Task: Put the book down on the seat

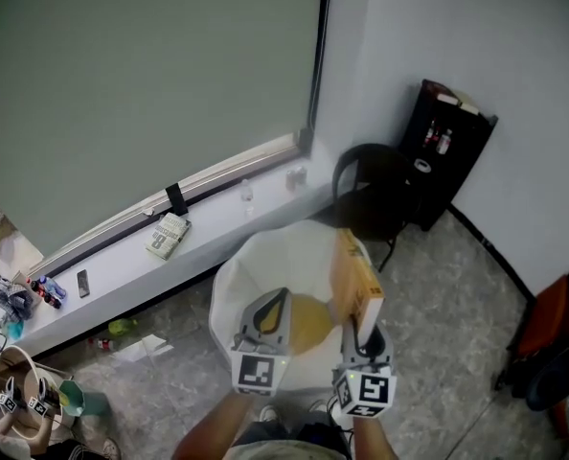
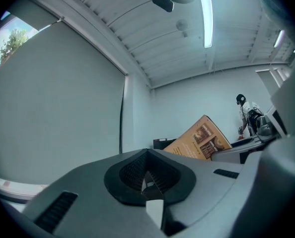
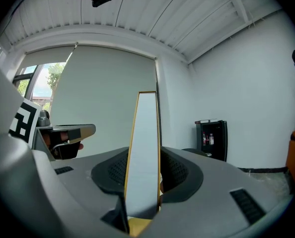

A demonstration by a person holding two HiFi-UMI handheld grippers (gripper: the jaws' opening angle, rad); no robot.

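Book (image 1: 354, 281) count is one: flat, yellow, rectangular, pinched upright by right gripper (image 1: 362, 341); left gripper (image 1: 264, 331) pressed together; one round white seat (image 1: 256, 271).

Black cabinet (image 1: 447, 151), red bag (image 1: 555, 322), pamphlet (image 1: 168, 235) on ledge (image 1: 122, 266)

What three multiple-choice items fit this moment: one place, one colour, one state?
1. Where is the yellow book?
A. On the black cabinet
B. In the right tool, above the seat
C. Flat on the floor

2. What colour is the seat?
A. White
B. Red
C. Blue

3. What state is the left tool in?
A. Shut on the book
B. Shut, empty
C. Wide open

Answers:
1 B: the right gripper view shows the book's edge standing between that tool's jaws.
2 A: the head view shows a white round seat under both tools.
3 B: the left gripper view shows the jaws together with nothing between them.
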